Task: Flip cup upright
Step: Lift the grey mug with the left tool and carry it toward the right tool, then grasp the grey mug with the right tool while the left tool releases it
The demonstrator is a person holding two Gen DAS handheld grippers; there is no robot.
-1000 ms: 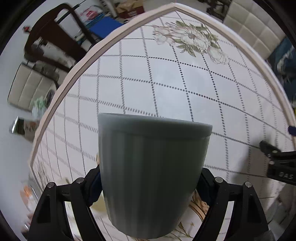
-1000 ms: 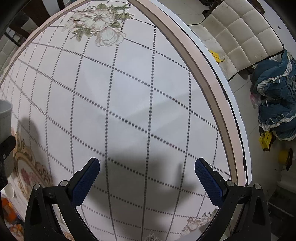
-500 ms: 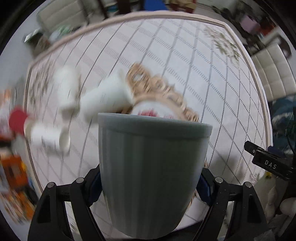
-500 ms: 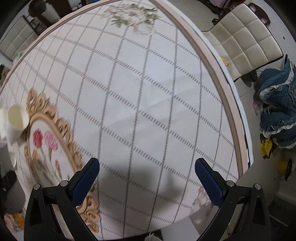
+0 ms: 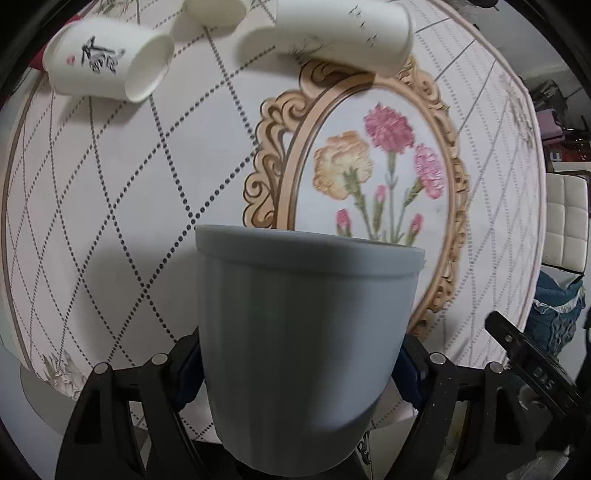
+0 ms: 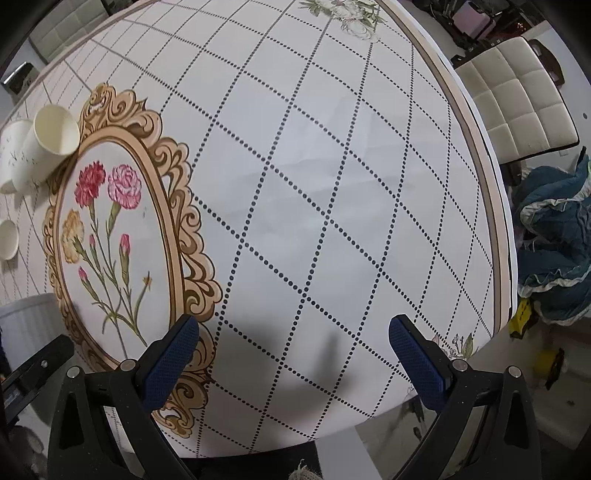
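Through your left wrist camera, your left gripper is clamped on the ribbed grey-blue plastic cup, which fills the space between the jaws, rim pointing away. Beyond the jaws, two white paper cups lie on their sides: an ink-painted one far left, a taller one ahead.

Your right wrist camera alone shows your right gripper wide open and holding nothing above the round table's dotted-grid tablecloth; the grey cup sits at the far left edge.
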